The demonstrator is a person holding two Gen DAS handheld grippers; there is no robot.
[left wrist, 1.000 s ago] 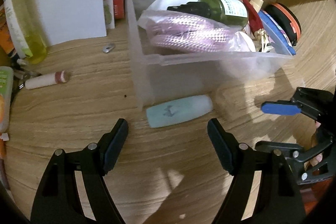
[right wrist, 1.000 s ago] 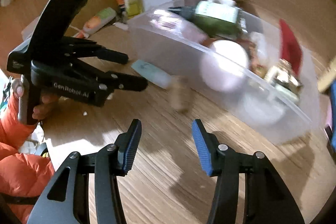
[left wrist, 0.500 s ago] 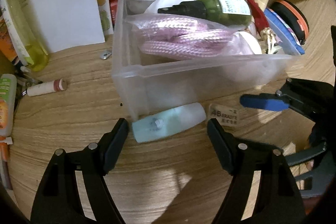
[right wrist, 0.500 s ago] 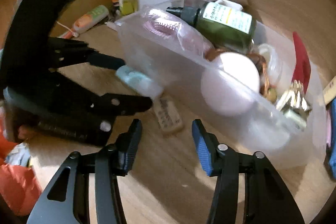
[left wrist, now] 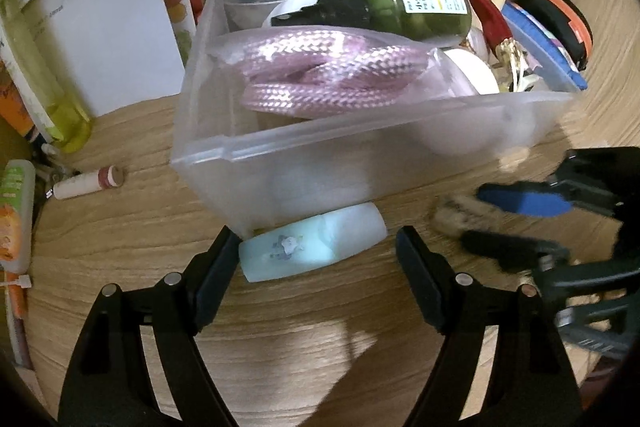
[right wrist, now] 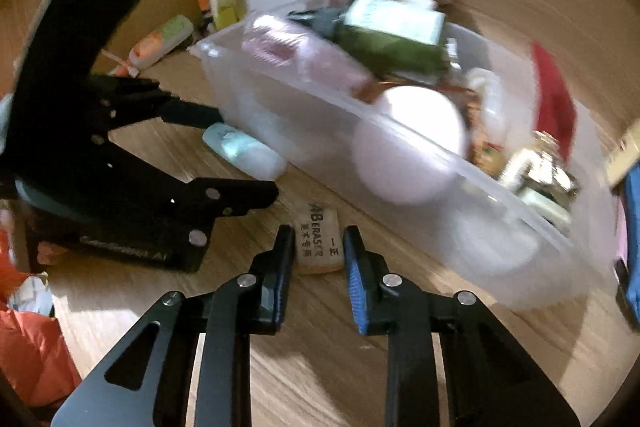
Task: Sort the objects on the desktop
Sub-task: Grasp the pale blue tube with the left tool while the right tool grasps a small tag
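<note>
1. Changed since a second ago: right gripper (right wrist: 318, 251) brought down over the eraser (right wrist: 319, 242), jaws narrowed and closing, eraser between the pads, contact not certain; left gripper (left wrist: 312, 259) drawn closer to the pale blue tube (left wrist: 310, 245).
2. Nearest, on bare desk (left wrist: 120, 227): left gripper, jaws wide apart, straddling the pale blue tube, left pad at or just beside the tube's end, right pad clear of it. Nothing gripped.
3. Beside it: eraser lying flat on the desk, near the front wall of the clear bin (left wrist: 320, 163), not yet lifted.
4. Tube lying against the bin's front wall, near its left front corner.
5. Bin, already filled: pink braided cord (left wrist: 320, 75), green bottle (left wrist: 416, 7), white round jar (right wrist: 408, 143), red item (right wrist: 554, 103), other small pieces.
6. Still loose, left of the bin: small pink-capped stick (left wrist: 86, 183), orange-and-green tube (left wrist: 14, 211).
7. Farthest, at the desk's back edge: white box (left wrist: 104, 39), stacked packets.
8. Status, judged: sorting well advanced; eraser, tube and left-side strays remaining.
</note>
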